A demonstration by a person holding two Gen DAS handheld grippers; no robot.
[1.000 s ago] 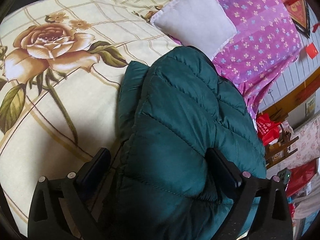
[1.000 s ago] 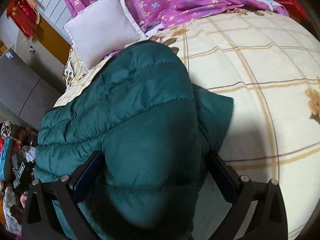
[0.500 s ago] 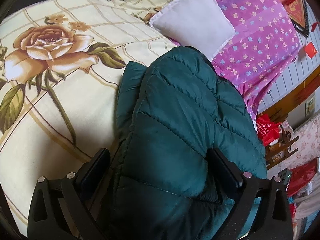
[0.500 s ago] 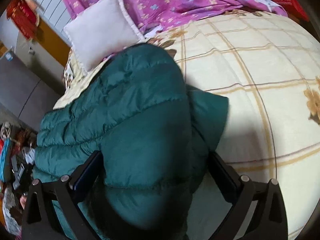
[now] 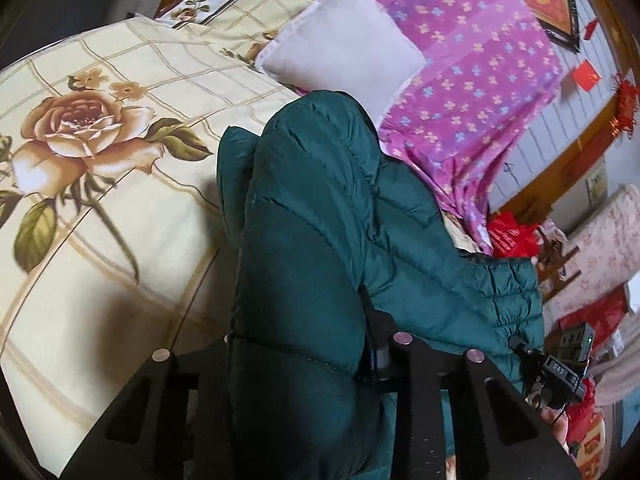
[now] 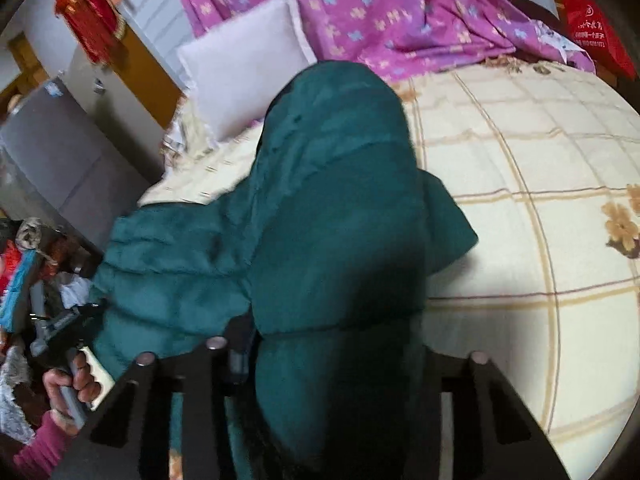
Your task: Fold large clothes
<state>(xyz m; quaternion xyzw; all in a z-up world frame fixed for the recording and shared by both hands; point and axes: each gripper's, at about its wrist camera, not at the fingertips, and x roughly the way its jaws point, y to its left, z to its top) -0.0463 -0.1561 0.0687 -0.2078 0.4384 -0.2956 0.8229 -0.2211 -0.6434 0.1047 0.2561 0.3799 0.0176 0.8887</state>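
Note:
A dark green quilted puffer jacket (image 5: 320, 216) lies on a cream bed cover printed with roses (image 5: 100, 200). My left gripper (image 5: 298, 344) is shut on a thick fold of the jacket's near edge, which bulges between the jaws. In the right wrist view the same jacket (image 6: 332, 200) fills the middle, and my right gripper (image 6: 332, 348) is shut on another fold of its near edge. The left side of the jacket hangs past the bed edge (image 6: 168, 264). Both grippers' fingertips are mostly hidden by fabric.
A pale lilac pillow (image 5: 344, 52) and a purple flowered sheet (image 5: 472, 80) lie at the head of the bed. Red bags and clutter (image 5: 508, 236) stand beside the bed. A grey cabinet (image 6: 52, 160) stands past the bed edge. The bed cover (image 6: 540, 200) stretches to the right.
Both grippers have closed from wide open onto folds of the jacket's near edge, and the jacket has bunched up and lifted between the jaws.

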